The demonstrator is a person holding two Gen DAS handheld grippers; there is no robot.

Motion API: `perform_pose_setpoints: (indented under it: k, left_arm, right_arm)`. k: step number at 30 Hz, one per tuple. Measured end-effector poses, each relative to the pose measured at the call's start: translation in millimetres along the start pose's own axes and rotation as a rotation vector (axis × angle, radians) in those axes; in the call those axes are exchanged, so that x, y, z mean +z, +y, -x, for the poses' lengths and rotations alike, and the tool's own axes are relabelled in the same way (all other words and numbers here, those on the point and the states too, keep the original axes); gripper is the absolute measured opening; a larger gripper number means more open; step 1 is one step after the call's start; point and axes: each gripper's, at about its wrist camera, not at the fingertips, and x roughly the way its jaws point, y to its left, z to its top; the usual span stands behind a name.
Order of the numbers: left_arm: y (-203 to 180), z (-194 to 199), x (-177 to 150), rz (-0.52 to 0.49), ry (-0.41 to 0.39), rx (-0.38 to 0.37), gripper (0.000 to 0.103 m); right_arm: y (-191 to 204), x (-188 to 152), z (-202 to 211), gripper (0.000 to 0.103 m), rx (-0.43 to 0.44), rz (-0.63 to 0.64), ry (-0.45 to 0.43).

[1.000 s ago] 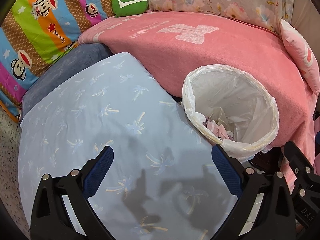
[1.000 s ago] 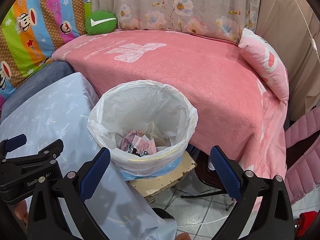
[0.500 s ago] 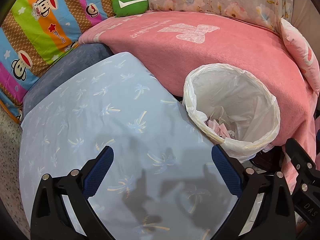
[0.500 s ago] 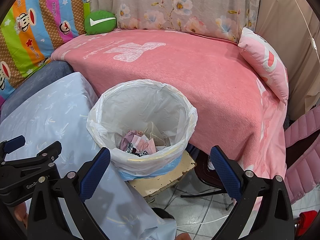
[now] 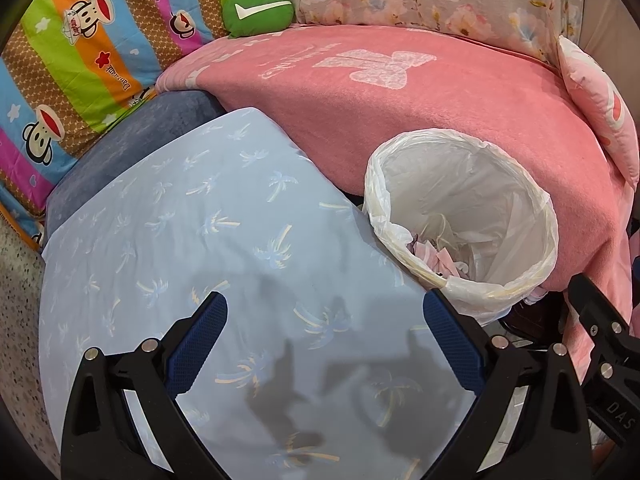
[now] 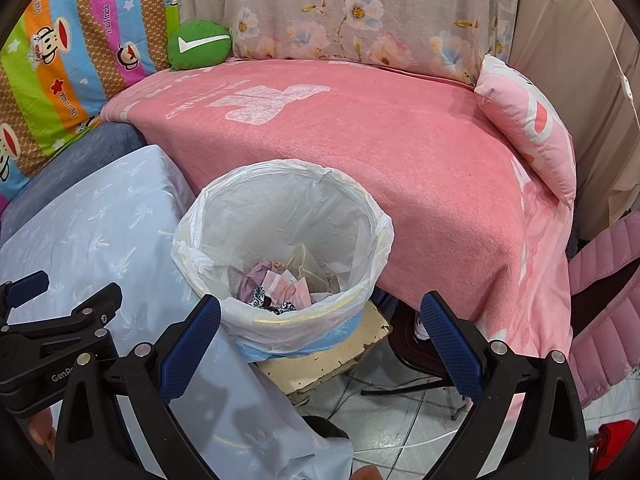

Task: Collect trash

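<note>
A round bin lined with a white plastic bag (image 5: 532,224) (image 6: 360,216) stands between the light-blue palm-print cushion (image 5: 192,240) and the pink blanket. Crumpled pink, purple and patterned trash (image 6: 276,292) lies at its bottom. My left gripper (image 5: 324,344) is open and empty above the blue cushion, left of the bin. My right gripper (image 6: 320,344) is open and empty, just in front of the bin's near rim.
A pink blanket (image 6: 360,128) covers the seat behind the bin. A green cushion (image 6: 199,44) and a pink pillow (image 6: 528,124) lie on it. The bin rests on a worn cream board (image 6: 332,360) above tiled floor with cables. A pink padded jacket (image 6: 608,300) is at the right.
Both grippers have drifted slightly; the bin sits a touch lower in the left wrist view. Both stay open and empty.
</note>
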Motion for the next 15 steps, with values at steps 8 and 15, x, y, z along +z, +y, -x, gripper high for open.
perform_pose_setpoints:
  k: [8, 15]
  left_arm:
    - [-1.7, 2.9, 0.2, -0.009, -0.018, 0.014, 0.094]
    - [-1.7, 3.9, 1.1, -0.013, -0.019, 0.003, 0.094]
  right_arm:
    - [-0.5, 0.0, -0.2, 0.097, -0.002, -0.001, 0.001]
    - [-0.1, 0.9, 1.0, 0.097, -0.007, -0.014, 0.004]
